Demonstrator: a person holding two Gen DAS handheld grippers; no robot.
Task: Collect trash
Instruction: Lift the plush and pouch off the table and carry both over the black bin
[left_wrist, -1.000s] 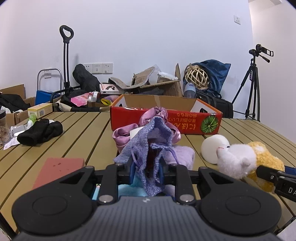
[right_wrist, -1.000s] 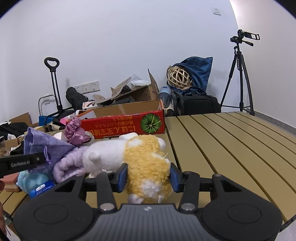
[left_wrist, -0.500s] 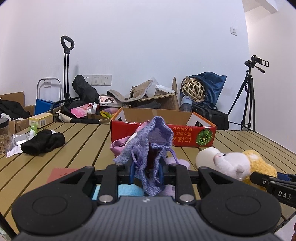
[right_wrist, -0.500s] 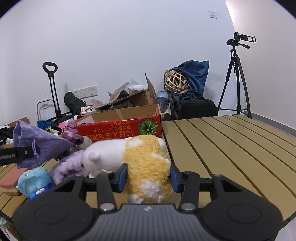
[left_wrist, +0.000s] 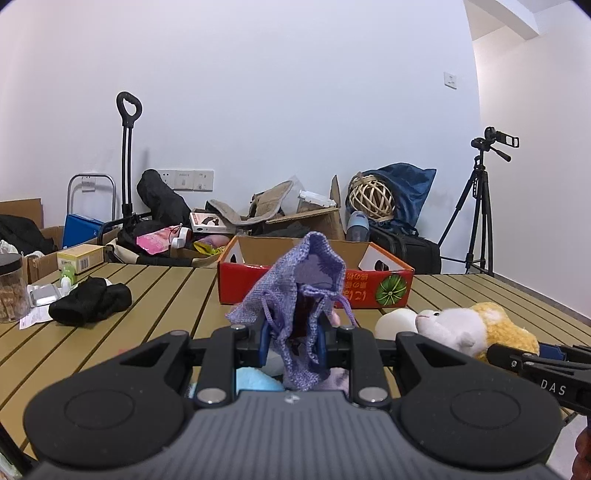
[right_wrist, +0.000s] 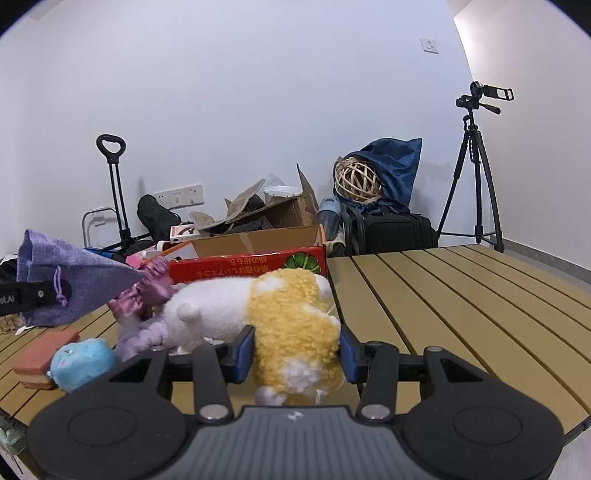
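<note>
My left gripper (left_wrist: 291, 341) is shut on a purple knitted drawstring pouch (left_wrist: 299, 295) and holds it above the slatted table (left_wrist: 147, 295). The pouch also shows at the left of the right wrist view (right_wrist: 70, 280). My right gripper (right_wrist: 297, 350) is shut on a white and yellow plush toy (right_wrist: 280, 314), lifted a little off the table; the toy also shows in the left wrist view (left_wrist: 469, 326). A red cardboard box (left_wrist: 354, 280) with a green pumpkin print stands open at the table's far side.
On the table lie a pink satin scrunchie (right_wrist: 147, 291), a lilac plush (right_wrist: 147, 336), a blue plush (right_wrist: 81, 363), a red-brown sponge block (right_wrist: 40, 354), a black cloth (left_wrist: 90, 301) and a jar (left_wrist: 13, 288). Floor clutter and a tripod (left_wrist: 480, 206) stand beyond.
Both grippers have risen with their loads. The pouch has lifted clear of the pile of plush things, and the box now sits lower behind it.
</note>
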